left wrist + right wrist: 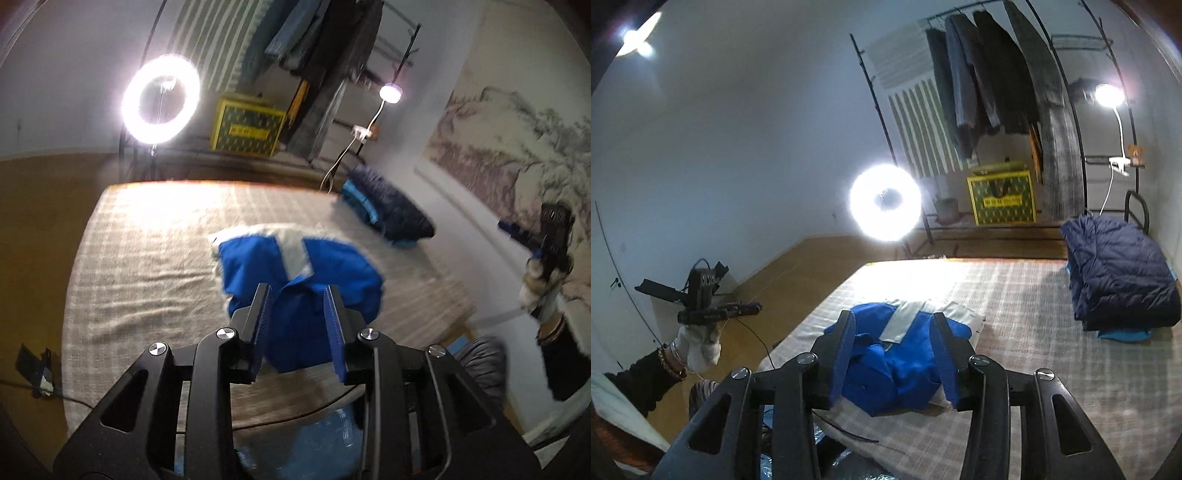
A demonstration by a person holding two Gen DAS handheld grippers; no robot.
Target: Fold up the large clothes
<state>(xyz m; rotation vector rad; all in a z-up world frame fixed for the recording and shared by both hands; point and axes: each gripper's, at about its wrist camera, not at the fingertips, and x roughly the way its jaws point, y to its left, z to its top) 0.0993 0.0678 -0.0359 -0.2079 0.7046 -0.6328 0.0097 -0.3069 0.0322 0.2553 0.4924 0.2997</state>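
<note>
Blue-and-white jacket (901,354) lies folded into a compact bundle mid-bed (1052,369), w/ both grippers, left gripper (298,314) and right gripper (894,349), released and empty above it. Navy jacket (1119,269) already stacked at far corner; this fold looks done.

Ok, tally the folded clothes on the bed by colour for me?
Bright blue and white: 1, the jacket in the middle.
Dark navy: 1, the quilted coat at the far corner.
Light blue: 1, the garment under the coat.
Total: 3
</note>
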